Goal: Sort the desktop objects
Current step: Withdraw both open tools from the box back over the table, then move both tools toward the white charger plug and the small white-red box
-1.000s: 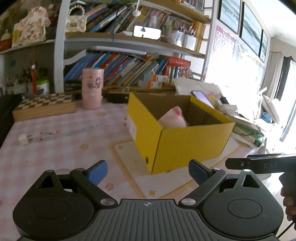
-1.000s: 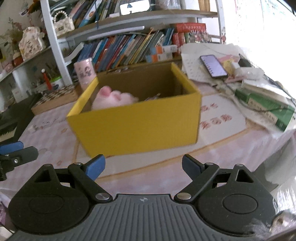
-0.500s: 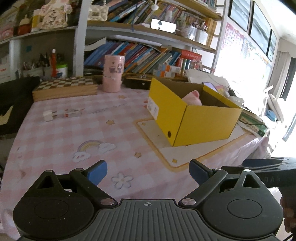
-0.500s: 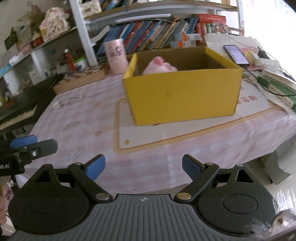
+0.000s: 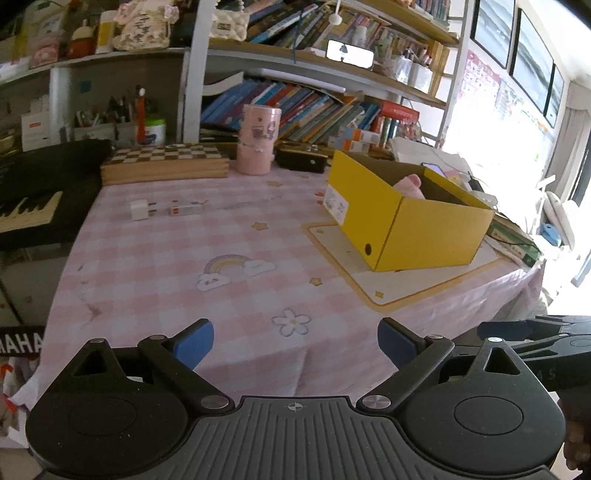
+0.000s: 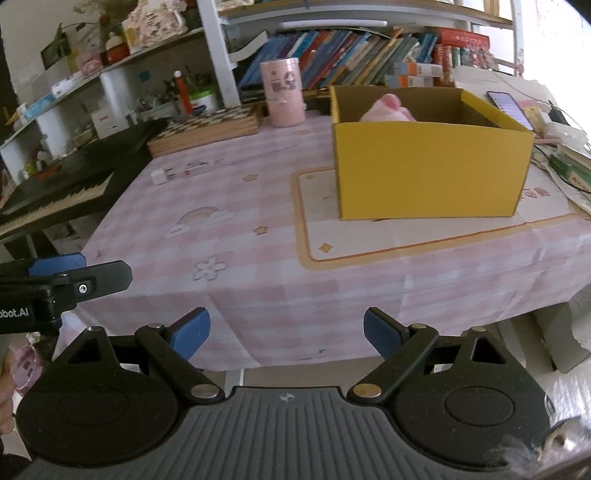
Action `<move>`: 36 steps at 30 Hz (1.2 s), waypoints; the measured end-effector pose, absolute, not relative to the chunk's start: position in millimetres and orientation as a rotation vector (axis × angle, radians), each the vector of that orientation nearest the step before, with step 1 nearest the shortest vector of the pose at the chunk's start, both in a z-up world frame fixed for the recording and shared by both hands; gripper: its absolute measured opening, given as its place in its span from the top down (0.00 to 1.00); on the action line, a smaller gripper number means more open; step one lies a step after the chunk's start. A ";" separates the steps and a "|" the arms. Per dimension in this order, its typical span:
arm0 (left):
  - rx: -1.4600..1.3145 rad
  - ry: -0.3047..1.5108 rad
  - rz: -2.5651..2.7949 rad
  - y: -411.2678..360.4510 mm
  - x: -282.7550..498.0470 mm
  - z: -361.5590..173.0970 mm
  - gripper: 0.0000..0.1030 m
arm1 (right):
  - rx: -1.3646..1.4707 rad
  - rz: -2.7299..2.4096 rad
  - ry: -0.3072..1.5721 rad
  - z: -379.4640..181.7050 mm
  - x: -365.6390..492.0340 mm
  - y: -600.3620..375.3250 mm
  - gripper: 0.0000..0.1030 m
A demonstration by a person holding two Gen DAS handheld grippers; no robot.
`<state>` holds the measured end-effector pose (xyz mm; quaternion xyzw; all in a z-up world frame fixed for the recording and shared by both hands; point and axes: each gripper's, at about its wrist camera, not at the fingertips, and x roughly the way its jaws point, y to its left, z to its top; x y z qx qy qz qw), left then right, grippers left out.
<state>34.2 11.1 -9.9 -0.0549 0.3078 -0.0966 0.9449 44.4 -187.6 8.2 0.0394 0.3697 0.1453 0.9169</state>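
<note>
A phone (image 6: 508,107) behind the box (image 6: 428,173) is seen clearly only in the right view. A pink toy (image 6: 388,110) is held in the box, on the mat (image 5: 369,280). A charger (image 5: 139,209) lies far left. The left gripper (image 5: 295,341) and right gripper (image 6: 287,330) are spread wide, nothing held

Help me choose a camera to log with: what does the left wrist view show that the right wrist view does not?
Only the left wrist view shows the label and round hole on the box's end, and the framed pictures on the wall. Only the right wrist view shows the phone clearly, behind the box. Both show the yellow box with the pink toy inside, the pink canister, the checkerboard, the white charger, and both grippers, left and right, open and empty.
</note>
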 end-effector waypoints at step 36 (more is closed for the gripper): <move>-0.163 0.562 -0.062 88.7 2.6 -3.1 0.05 | 0.003 0.453 0.727 15.4 47.3 -99.3 0.12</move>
